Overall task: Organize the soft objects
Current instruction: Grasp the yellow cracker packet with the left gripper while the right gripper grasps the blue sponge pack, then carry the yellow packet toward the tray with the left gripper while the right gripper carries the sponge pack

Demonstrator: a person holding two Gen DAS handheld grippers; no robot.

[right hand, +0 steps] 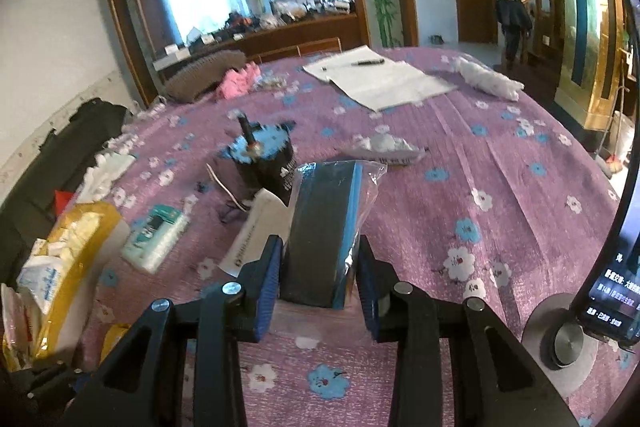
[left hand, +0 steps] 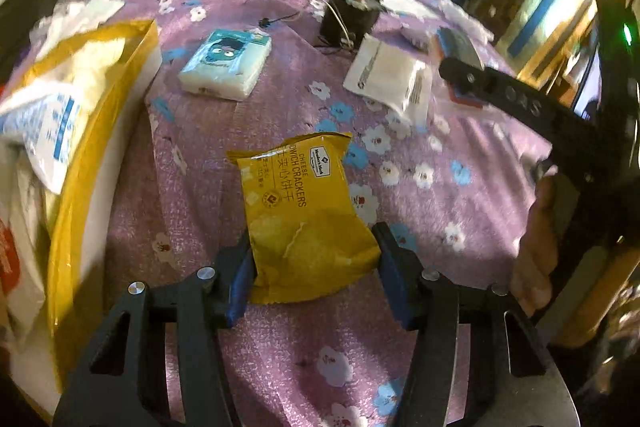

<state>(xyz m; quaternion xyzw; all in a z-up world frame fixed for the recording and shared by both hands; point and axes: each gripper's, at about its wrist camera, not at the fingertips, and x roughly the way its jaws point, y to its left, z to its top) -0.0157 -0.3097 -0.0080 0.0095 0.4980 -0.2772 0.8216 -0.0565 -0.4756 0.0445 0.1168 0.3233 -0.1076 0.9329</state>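
My left gripper [left hand: 314, 267] is shut on a yellow packet of cheese sandwich crackers [left hand: 302, 211], held by its lower end over the purple flowered tablecloth. My right gripper [right hand: 318, 267] is shut on a black and blue sponge in a clear wrapper [right hand: 324, 223], which sticks out forward between the blue pads [right hand: 268, 275]. The right gripper and its sponge also show in the left wrist view [left hand: 460, 47] at the upper right. A yellow bag [left hand: 92, 131] holding white packets stands open at the left; it also shows in the right wrist view [right hand: 72, 263].
A teal tissue pack [left hand: 226, 65], a white sachet [left hand: 386, 77] and a black motor-like block [left hand: 350, 15] lie on the cloth. Papers with a pen [right hand: 376, 79], a white cloth [right hand: 488, 79], pink fabric [right hand: 238, 81] and a brown hat [right hand: 204, 73] lie farther back. A phone on a stand [right hand: 608, 299] is at right.
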